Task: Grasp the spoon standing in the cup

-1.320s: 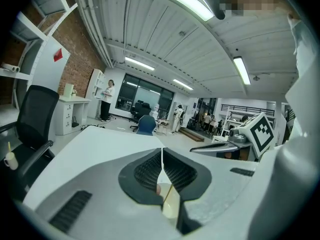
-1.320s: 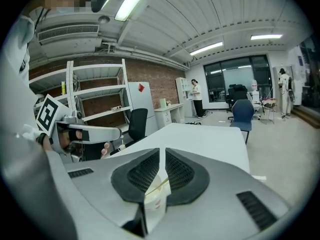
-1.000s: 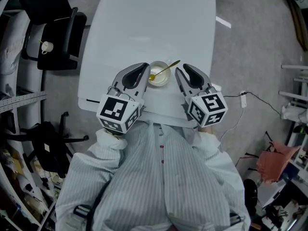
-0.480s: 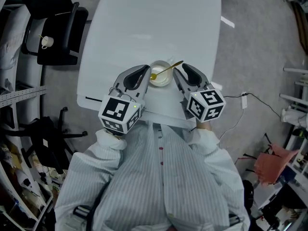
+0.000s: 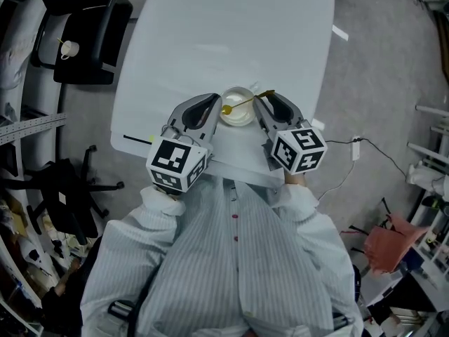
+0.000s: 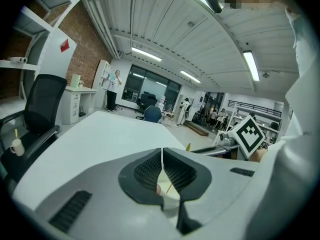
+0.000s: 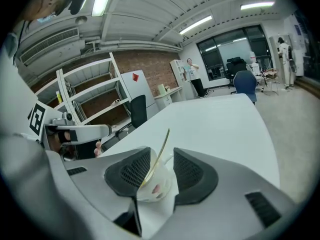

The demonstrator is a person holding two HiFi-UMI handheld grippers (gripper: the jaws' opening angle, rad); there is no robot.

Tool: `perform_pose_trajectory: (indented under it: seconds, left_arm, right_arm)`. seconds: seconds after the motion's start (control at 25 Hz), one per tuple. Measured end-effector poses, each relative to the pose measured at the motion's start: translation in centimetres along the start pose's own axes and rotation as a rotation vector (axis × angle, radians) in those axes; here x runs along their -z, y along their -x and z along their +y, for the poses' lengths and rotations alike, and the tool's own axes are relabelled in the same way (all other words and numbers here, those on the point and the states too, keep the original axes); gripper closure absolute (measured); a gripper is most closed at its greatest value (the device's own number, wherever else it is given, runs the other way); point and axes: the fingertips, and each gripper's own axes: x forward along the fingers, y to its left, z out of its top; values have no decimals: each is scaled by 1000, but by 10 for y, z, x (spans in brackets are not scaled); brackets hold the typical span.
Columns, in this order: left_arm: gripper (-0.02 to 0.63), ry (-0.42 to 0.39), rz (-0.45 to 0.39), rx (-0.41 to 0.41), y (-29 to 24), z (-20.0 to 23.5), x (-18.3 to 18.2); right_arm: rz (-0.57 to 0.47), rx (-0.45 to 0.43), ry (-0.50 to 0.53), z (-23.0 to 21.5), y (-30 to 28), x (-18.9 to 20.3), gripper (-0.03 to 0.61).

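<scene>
Framing spoon (image 5: 242, 102) and cup (image 7: 157, 186) between right gripper (image 7: 161, 159) jaws just opening wide, left gripper (image 6: 161, 159) pressed shut; possibly risking clipping the rim and tipping the cup.

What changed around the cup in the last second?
The right gripper edged in on the spoon, its fingers just opening, with spoon and cup between them but ungripped. The left gripper stayed shut beside the cup; the spoon still leans in it.

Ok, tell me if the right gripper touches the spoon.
Cannot tell: the right gripper view shows the spoon overlapping a pad of the right gripper, depth unclear.
</scene>
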Motion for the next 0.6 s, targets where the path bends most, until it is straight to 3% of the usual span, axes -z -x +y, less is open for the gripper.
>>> perform_pose_trajectory:
  seconds: [0.28,0.6]
  left_arm:
    - [597,12,15,-14,-2,9,8]
    - [597,14,22,-13,-2,13,10]
  right_arm:
    - [0,9,16,1,-9,1,453]
    - [-26,34,51,2,-7,-5,513]
